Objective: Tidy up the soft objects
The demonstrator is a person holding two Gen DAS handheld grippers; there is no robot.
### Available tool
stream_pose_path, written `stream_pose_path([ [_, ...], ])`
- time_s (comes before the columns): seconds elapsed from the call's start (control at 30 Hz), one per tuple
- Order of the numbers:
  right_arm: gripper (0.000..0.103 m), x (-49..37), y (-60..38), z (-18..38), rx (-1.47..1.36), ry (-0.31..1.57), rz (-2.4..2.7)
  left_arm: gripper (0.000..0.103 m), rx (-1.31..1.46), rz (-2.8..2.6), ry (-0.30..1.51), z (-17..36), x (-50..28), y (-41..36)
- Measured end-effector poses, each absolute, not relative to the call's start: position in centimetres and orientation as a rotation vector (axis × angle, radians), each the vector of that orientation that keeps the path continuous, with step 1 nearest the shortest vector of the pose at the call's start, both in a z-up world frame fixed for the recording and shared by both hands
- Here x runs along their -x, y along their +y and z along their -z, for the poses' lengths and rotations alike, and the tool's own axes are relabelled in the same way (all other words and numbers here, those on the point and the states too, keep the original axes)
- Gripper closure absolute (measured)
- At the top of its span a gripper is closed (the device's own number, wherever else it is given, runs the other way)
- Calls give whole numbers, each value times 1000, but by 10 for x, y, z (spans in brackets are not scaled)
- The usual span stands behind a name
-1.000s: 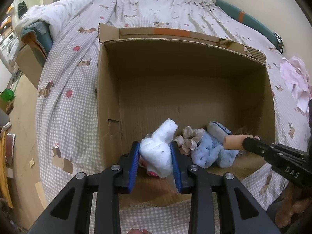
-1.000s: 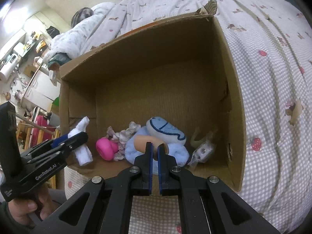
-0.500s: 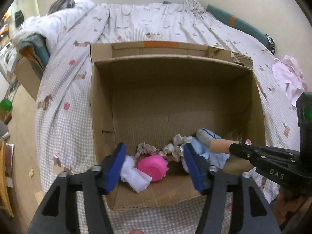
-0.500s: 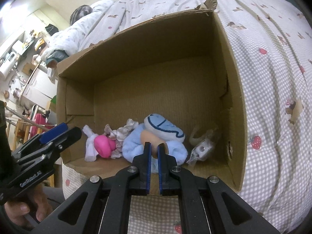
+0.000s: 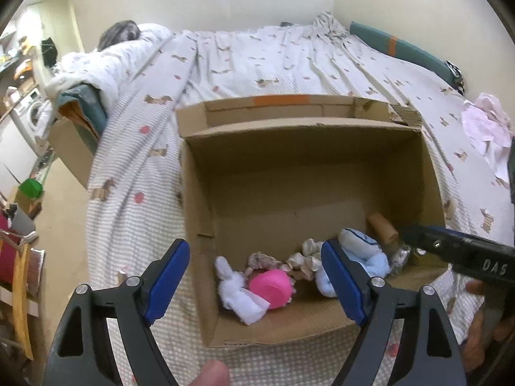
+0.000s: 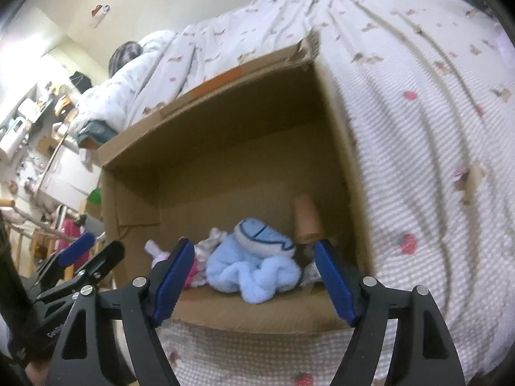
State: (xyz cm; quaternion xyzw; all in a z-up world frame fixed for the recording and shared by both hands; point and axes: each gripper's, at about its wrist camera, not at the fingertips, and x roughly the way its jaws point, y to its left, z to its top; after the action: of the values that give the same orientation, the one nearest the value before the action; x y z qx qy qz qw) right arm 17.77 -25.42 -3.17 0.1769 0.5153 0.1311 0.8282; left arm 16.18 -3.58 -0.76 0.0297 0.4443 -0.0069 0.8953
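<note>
Both the left gripper and the right gripper gape wide, holding nothing. The cardboard box on the bed holds the soft objects: only the left view shows the pink toy clearly, white plush at its 9 o'clock; the right view shows the blue plush.

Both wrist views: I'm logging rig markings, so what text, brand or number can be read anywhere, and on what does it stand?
"DAS": white letters on the right gripper body, left wrist view.
White lettering on the left gripper body, right wrist view: blurred, cut off, not readable.
Cardboard box: orange tape only, no print visible.
Bedsheet: small picture motifs, no words.
Wall sign, upper left: too small and blurred to read.
</note>
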Motion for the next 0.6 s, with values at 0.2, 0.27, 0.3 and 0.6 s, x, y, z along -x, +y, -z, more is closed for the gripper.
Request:
stream_pose_path([
  [0.2,2,-170,-260,15,-383,1012,-263,21,-11,-16,886,-3,-155,-24],
  [0.27,1,-167,-262,10,-376,989,-260,21,15,-8,885,-6,-152,-19],
  [0.3,0,-165,-263,7,-374,977,-260,21,22,-6,882,-8,-150,-18],
  [0.6,0,-142,-262,-18,-378,894,-286,21,44,-33,825,-31,-127,-7],
])
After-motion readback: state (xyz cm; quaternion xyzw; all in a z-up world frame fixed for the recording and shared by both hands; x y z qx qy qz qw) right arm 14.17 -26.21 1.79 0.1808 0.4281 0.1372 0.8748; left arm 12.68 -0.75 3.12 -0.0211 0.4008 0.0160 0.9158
